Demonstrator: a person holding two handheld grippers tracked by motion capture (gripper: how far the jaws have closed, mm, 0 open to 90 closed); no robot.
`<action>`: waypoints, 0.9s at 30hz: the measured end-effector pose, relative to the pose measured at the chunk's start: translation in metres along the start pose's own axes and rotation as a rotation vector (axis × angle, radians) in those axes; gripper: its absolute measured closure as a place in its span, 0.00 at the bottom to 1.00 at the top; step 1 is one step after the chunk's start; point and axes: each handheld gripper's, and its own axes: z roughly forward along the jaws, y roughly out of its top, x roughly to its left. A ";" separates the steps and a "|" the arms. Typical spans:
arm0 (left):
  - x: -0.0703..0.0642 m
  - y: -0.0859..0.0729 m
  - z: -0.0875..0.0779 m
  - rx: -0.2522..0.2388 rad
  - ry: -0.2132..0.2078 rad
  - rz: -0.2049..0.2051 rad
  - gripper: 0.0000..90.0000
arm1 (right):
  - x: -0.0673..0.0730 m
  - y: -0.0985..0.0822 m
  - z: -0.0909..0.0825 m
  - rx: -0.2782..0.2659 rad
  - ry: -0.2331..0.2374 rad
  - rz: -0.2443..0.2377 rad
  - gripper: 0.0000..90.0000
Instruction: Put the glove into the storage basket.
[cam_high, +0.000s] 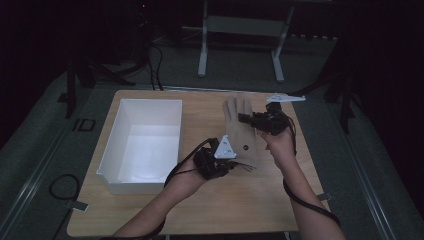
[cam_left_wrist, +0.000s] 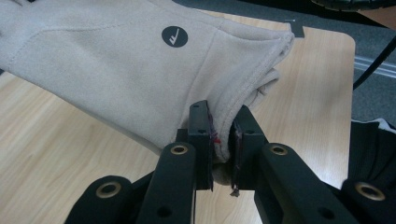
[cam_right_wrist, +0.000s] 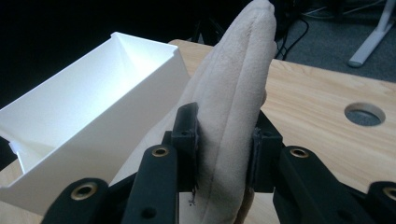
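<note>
A wooden tabletop carried a white bin at its left. To the bin's right a beige glove hung stretched above the wood. The left tool clamped its cuff and the right tool clamped its fingers.

My arms are bare, no sleeves. Left hand-held gripper: black body, grey three-cornered plate with dark screws on top, black cable looping off it. Right hand-held gripper: same black build, pale plate, cable along my forearm. Jaws matte black with brass-ringed pivot holes.
</note>
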 end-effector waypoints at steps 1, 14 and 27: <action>0.001 0.000 -0.002 0.001 0.002 0.000 0.91 | 0.003 0.003 0.002 0.000 0.005 -0.003 0.77; 0.015 -0.014 -0.039 -0.001 0.041 -0.030 0.91 | 0.029 0.027 0.025 -0.002 0.058 -0.025 0.77; 0.029 -0.033 -0.081 -0.007 0.090 -0.075 0.91 | 0.064 0.050 0.055 0.000 0.108 -0.060 0.77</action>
